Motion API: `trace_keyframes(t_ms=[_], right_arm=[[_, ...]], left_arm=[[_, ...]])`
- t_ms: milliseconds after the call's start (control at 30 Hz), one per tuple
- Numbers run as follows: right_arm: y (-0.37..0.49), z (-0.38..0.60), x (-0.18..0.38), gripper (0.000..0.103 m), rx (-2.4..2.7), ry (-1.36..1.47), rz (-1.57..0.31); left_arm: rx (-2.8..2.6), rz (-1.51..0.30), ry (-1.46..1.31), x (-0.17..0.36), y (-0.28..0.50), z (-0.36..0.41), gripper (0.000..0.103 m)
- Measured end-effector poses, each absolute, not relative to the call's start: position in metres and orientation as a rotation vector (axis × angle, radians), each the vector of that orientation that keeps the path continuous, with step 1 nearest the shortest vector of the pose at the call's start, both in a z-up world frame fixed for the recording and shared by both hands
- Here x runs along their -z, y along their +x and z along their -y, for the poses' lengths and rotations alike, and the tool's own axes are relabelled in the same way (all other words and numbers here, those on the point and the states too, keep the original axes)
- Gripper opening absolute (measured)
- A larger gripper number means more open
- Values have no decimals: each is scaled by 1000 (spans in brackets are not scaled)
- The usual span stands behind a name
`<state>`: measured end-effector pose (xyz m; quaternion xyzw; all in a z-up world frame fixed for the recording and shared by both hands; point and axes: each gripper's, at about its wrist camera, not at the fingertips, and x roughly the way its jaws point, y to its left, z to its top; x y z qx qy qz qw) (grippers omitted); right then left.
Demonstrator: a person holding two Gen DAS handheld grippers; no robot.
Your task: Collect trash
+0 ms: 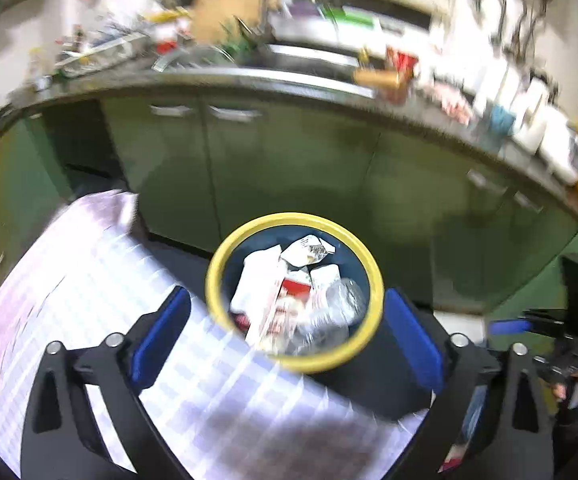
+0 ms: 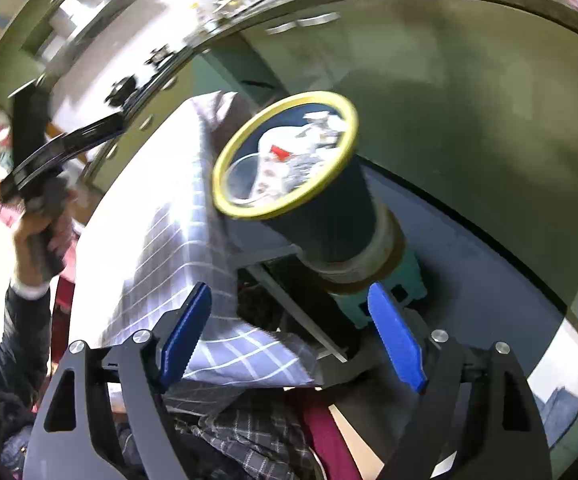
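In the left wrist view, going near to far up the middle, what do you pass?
Checked tablecloth → yellow-rimmed trash bin holding paper and plastic trash → green cabinet doors → countertop edge → sink.

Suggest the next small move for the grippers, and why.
Probably swing both back over the table to find more trash. The left gripper and right gripper both have jaws open and hold nothing, while the bin beside the table already holds paper and a crushed bottle.
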<state>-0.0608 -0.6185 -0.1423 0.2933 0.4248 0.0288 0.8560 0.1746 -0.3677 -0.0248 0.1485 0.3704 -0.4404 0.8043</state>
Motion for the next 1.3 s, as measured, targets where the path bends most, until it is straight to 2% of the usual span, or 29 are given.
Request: trace_keyframes(t_ms=[200, 400, 567, 967, 1300], right_arm=[[-49, 565, 119, 82, -150, 481, -870], [-49, 498, 80, 98, -203, 262, -763], [-54, 454, 57, 98, -228, 134, -672], [-95, 409, 16, 98, -52, -72, -470], [-116, 414, 19, 98, -34, -59, -455]], left_arm=[[741, -718, 177, 7, 107, 230, 96], [406, -619, 100, 2, 47, 116, 96], [216, -588, 8, -7, 3, 51, 96], [90, -553, -18, -11, -60, 10, 96], [97, -509, -39, -17, -84, 2, 96]])
